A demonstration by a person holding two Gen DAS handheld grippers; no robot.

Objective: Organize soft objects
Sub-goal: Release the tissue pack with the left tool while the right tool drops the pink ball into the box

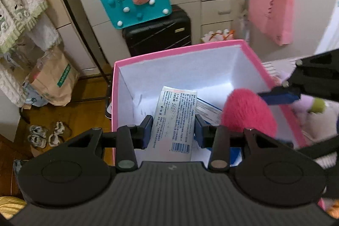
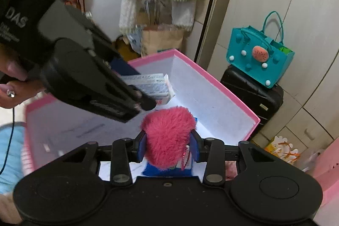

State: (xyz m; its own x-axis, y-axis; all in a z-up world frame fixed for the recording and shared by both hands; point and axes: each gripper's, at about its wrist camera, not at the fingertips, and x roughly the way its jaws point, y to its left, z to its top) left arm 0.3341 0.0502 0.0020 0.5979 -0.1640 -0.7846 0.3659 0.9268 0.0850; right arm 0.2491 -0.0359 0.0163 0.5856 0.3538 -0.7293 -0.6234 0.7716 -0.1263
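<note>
A pink box (image 1: 178,51) with white inner walls stands open below both grippers. My left gripper (image 1: 173,120) is shut on a flat white pack (image 1: 175,115) printed with text and a barcode, held over the box's inside. In the right wrist view its fingers (image 2: 135,96) reach in from the upper left with the pack (image 2: 148,83). My right gripper (image 2: 168,139) is shut on a fluffy pink plush (image 2: 169,132) above the box (image 2: 222,88). The left wrist view shows that plush (image 1: 247,111) at the right, with one of the blue pads (image 1: 279,97) on it. Blue-and-white packs (image 1: 208,111) lie in the box.
A teal felt bag (image 1: 137,3) sits on a black suitcase (image 1: 159,35) behind the box, against pale cabinets. A pink bag (image 1: 273,14) hangs at the right. More plush toys (image 1: 313,111) lie right of the box. A paper bag (image 1: 53,82) and slippers (image 1: 46,135) are on the wooden floor at left.
</note>
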